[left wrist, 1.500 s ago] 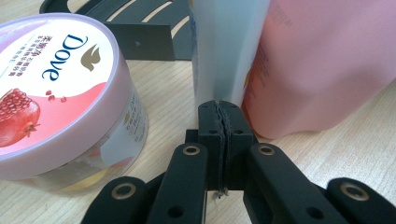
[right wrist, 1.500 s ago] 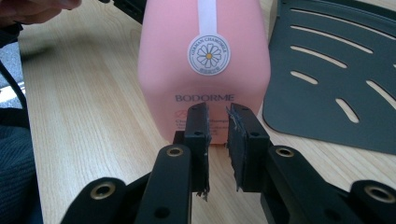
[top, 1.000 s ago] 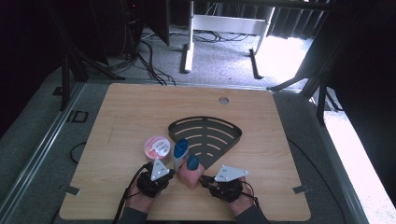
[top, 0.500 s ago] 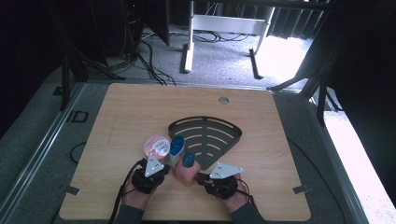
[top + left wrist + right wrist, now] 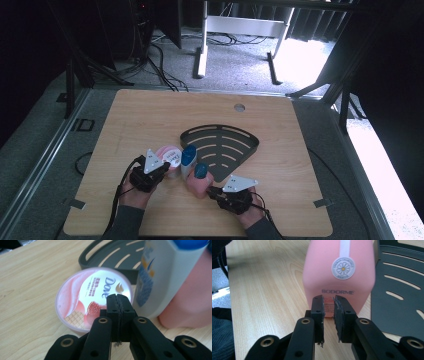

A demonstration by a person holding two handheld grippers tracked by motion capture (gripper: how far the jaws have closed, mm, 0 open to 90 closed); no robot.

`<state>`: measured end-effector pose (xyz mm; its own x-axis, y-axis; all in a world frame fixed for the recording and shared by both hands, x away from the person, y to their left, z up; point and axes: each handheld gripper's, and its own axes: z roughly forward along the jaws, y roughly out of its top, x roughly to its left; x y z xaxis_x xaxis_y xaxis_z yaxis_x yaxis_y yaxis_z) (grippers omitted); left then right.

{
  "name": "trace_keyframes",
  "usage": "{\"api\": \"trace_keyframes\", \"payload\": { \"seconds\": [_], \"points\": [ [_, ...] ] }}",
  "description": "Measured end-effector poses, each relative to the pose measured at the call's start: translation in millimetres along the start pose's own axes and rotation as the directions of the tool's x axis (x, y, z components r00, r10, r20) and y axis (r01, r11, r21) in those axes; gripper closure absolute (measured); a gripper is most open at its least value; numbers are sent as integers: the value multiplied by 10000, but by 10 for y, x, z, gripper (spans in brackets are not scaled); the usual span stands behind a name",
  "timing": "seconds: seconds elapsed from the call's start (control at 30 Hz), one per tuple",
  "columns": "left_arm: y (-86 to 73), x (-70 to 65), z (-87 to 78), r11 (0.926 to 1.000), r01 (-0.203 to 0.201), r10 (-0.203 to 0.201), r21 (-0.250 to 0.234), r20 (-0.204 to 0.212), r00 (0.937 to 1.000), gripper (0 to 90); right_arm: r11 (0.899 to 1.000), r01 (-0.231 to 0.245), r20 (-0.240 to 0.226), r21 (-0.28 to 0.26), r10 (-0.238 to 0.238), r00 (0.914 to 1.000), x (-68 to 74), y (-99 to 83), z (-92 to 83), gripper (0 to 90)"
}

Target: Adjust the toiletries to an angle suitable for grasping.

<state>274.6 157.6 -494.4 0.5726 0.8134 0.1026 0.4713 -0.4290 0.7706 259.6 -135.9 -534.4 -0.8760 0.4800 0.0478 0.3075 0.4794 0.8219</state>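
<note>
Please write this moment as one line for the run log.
left gripper: shut, over jar | right gripper: slightly open, at pink bottle | rack: empty

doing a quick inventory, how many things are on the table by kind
Bottles: 2 (pink bottle, white bottle)
Round tubs: 1 (pink Dove tub)
Slotted racks: 1 (dark fan-shaped rack)
Total: 4
</note>
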Motion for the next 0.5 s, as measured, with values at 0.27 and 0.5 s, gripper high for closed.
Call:
{"api": "trace_keyframes", "payload": {
  "seconds": [0.27, 0.5],
  "points": [
    [-20, 61, -4, 9996, 174, -177, 213, 123, 9998, 897, 10000, 6, -51, -10, -6, 10000, 9, 1, 9, 780],
    [-13, 99, 15, 9996, 217, -220, 169, 140, 9997, 897, 10000, -6, -84, -9, 6, 10000, 8, 5, 15, 780]
  ]
}}
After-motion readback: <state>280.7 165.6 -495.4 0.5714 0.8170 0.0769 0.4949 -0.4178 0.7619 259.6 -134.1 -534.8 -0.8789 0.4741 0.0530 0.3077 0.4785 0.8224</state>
